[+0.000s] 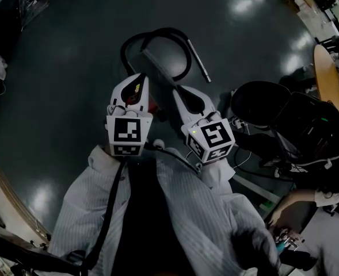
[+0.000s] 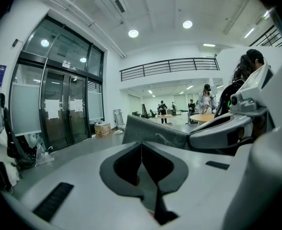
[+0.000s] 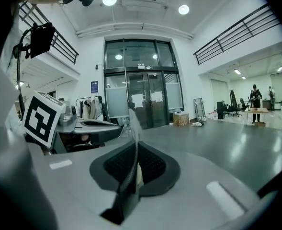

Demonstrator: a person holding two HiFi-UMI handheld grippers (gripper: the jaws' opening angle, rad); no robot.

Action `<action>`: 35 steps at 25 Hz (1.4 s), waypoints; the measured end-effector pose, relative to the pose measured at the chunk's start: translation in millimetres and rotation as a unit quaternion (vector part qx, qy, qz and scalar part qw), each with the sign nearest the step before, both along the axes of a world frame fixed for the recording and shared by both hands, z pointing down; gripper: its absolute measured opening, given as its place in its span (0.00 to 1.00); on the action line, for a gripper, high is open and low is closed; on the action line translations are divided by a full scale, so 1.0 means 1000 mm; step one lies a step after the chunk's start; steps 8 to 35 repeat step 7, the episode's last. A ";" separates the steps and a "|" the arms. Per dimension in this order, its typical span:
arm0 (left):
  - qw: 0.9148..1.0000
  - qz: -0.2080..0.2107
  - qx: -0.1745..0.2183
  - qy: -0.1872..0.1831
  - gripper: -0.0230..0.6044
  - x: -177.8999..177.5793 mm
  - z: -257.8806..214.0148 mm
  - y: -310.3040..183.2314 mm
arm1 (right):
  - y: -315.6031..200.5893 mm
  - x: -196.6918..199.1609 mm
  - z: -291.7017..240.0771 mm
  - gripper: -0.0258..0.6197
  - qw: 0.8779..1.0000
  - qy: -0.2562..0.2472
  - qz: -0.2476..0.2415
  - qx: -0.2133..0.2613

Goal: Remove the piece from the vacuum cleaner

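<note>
At six o'clock in the head view, nearest of all, a striped shirt [image 1: 204, 211] is seen, and both tools are held out just ahead of it. The left gripper [image 2: 141, 150] is closed pad against pad, and nothing is gripped in it. The right gripper [image 3: 132, 152], beside it toward three o'clock, is clamped almost closed on the piece [image 2: 150, 134]. This is a thin, flat grey panel, pinched edge-on between the pads and projecting past the tips toward eleven o'clock.

Farther out, at twelve o'clock, the vacuum cleaner's black hose [image 1: 125, 50] is looped on the dark floor. The metal-tipped wand [image 1: 199, 61] is laid just beside it at one o'clock. The cleaner's body cannot be made out.

The piece is judged to be already free of the machine, so the removal step appears to be at its end. Next, the panel would need to be carried clear and set down. A steady pinch would be needed, since so thin a panel could pivot between the pads. The empty left tool could be used to support its far end.
</note>
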State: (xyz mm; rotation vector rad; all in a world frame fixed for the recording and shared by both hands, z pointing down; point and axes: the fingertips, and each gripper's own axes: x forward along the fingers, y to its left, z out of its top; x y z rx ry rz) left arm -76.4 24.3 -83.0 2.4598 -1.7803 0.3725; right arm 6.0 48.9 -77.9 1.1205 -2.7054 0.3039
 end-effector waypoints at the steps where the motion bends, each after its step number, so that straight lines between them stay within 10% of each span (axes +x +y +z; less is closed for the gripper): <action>1: 1.000 0.001 0.001 -0.002 0.05 0.003 0.004 0.002 | 0.002 0.003 0.004 0.08 1.000 0.000 -0.001 0.001; 35: 1.000 0.000 0.019 -0.008 0.05 0.028 0.048 0.032 | 0.036 0.031 0.046 0.07 1.000 0.006 -0.005 0.024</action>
